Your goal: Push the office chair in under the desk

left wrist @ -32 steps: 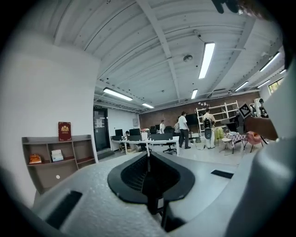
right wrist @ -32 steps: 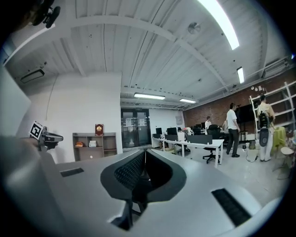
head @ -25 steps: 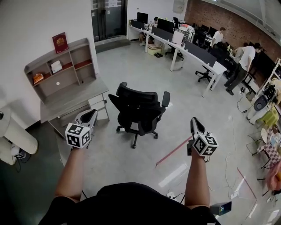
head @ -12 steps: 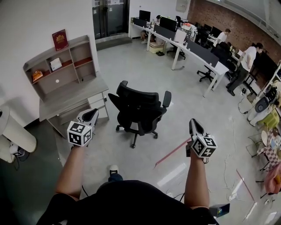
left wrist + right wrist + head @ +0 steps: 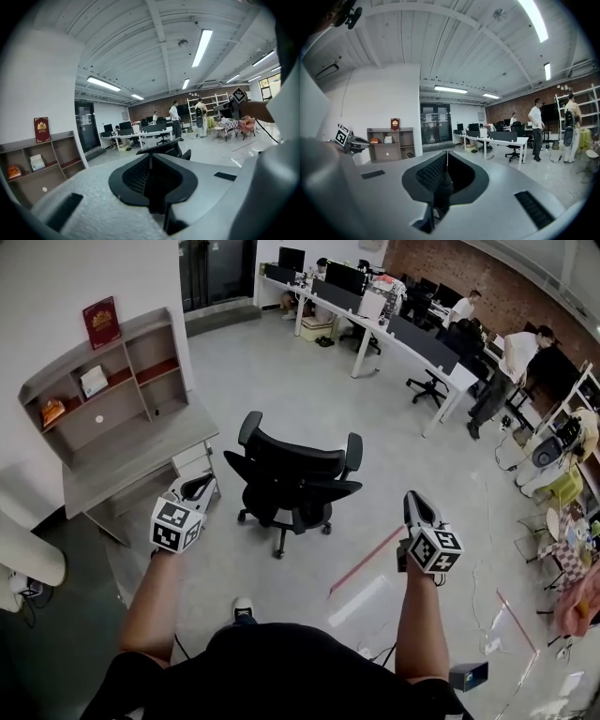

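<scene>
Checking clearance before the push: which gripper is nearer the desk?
Left. The left gripper hangs just off the desk's front corner; the right gripper is across the office chair from it.

Both forearms (image 5: pixel 155 601) are held outstretched and roughly parallel. The left gripper (image 5: pixel 197 487) is held near the left side of the office chair (image 5: pixel 295 474), not touching it, jaws closed on nothing. The right gripper (image 5: pixel 417 504) is held well apart to the chair's right, jaws likewise closed and empty.
</scene>
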Action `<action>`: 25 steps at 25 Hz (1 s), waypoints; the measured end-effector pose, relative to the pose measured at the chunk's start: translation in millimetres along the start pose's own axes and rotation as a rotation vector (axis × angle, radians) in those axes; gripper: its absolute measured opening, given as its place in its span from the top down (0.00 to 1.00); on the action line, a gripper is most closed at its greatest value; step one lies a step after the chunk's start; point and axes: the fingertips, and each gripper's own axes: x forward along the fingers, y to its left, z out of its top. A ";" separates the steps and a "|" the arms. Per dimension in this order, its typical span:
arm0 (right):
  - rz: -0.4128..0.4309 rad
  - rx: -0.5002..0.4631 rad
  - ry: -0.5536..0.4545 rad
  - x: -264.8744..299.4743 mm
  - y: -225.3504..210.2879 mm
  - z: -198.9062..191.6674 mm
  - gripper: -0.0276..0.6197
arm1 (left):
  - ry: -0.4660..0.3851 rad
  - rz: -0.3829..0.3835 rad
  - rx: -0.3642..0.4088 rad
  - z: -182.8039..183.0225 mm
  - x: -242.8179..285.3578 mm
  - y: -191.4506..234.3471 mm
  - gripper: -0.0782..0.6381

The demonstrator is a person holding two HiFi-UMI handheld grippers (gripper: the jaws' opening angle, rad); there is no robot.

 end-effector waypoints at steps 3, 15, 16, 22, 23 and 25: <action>-0.007 -0.022 0.014 41.5 21.6 3.0 0.94 | -0.018 -0.008 0.004 -4.0 22.9 37.2 0.85; -0.086 -0.047 0.001 144.3 82.8 29.2 0.94 | -0.142 -0.081 -0.070 10.3 80.3 151.9 0.86; -0.088 -0.048 0.002 148.4 87.1 29.7 0.94 | -0.142 -0.088 -0.069 9.8 84.1 157.6 0.86; -0.100 -0.036 -0.006 160.0 86.7 28.0 0.94 | -0.130 -0.109 -0.076 -1.2 99.3 169.3 0.86; -0.099 -0.028 -0.007 161.7 84.9 26.8 0.94 | -0.126 -0.106 -0.073 -1.6 100.7 170.6 0.86; -0.096 -0.023 -0.007 163.4 81.4 24.9 0.94 | -0.121 -0.096 -0.069 -0.1 103.0 172.4 0.86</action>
